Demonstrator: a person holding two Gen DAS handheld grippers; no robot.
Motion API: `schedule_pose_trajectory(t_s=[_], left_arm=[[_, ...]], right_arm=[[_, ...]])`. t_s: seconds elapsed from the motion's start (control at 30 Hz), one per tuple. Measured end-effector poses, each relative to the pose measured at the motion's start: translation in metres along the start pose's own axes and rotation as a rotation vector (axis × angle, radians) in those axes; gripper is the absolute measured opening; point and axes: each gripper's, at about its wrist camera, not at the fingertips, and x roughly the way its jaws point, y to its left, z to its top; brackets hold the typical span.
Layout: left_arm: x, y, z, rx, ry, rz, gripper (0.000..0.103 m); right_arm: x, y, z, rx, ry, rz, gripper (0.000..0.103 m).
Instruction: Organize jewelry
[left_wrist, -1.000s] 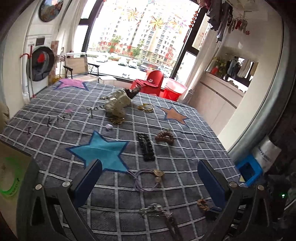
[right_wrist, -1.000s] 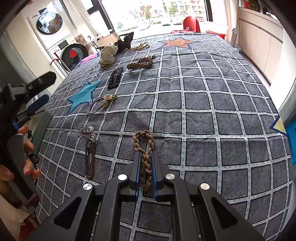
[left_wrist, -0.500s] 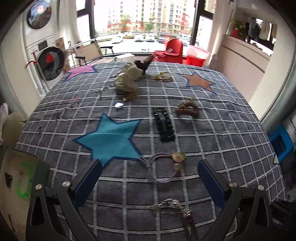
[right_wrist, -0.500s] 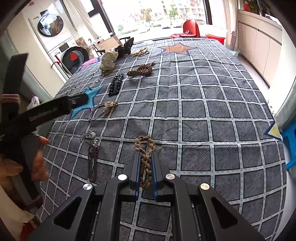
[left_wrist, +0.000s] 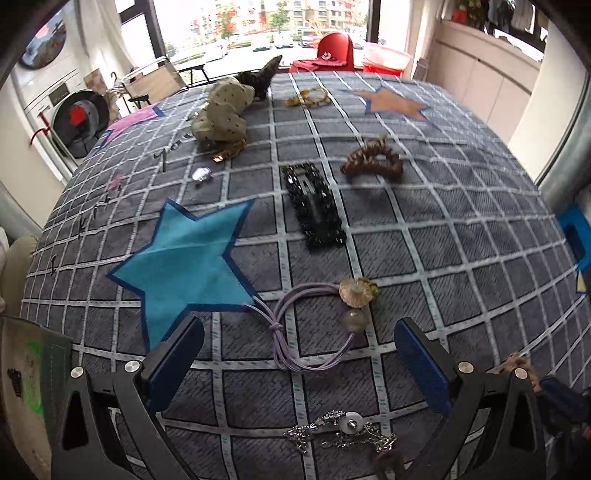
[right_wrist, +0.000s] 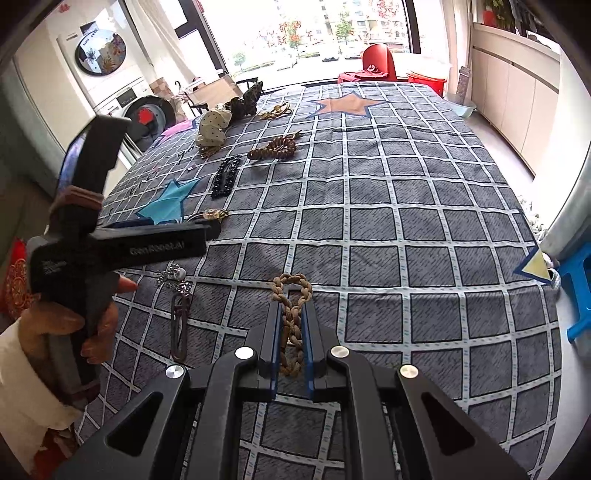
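Right gripper (right_wrist: 290, 334): jaws closed on a braided brown chain (right_wrist: 291, 314), near the front edge of the checked cloth (right_wrist: 406, 229). Left gripper (left_wrist: 297, 345): jaws wide apart, holding nothing, poised above a lilac hair tie (left_wrist: 314, 332). Silver brooch (left_wrist: 340, 434) lies nearer the front edge. Black beaded clip (left_wrist: 314, 205) lies mid-cloth.

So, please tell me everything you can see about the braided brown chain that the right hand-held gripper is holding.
The braided brown chain looks like woven cord or matte links in tan-brown, forming a long doubled loop. The right hand-held gripper is shut on its lower half, blue pads pressing both sides. Its rounded upper loop sticks out past the fingertips and seems to lie on the grey checked cloth. Nothing else touches it; the nearest piece, a dark hair clip, lies apart to its left.
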Motion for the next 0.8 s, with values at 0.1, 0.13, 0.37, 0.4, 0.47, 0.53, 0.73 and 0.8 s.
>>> schedule_pose_trajectory(t_s=[0.1,0.13,0.37,0.4,0.47,0.53,0.73,0.8], left_arm=[[0.001,0.000,-0.002,0.000,-0.007,-0.032,0.098],[-0.005,-0.002,-0.002,0.003,-0.009,-0.048,0.090],[-0.011,-0.014,0.004,0.069,-0.037,-0.060,0.017],[-0.012,-0.015,0.003,0.071,-0.044,-0.061,0.017],[-0.013,-0.013,0.003,0.064,-0.057,-0.079,0.017],[-0.032,-0.011,-0.006,0.061,-0.075,-0.090,0.017],[-0.092,-0.009,-0.033,0.053,-0.127,-0.123,0.017],[-0.103,-0.008,-0.040,0.052,-0.137,-0.134,0.017]], right_arm=[[0.000,0.000,0.000,0.004,0.000,0.000,0.011],[0.000,0.000,0.000,0.005,0.001,0.000,0.011],[-0.001,-0.003,-0.002,0.016,0.004,-0.006,0.011],[-0.001,-0.003,-0.002,0.018,0.004,-0.006,0.011],[-0.003,-0.004,-0.003,0.020,0.002,-0.008,0.012],[-0.004,-0.004,-0.004,0.021,0.002,-0.010,0.011],[-0.008,-0.005,-0.007,0.030,0.007,-0.010,0.011],[-0.010,-0.004,-0.008,0.034,0.009,-0.007,0.011]])
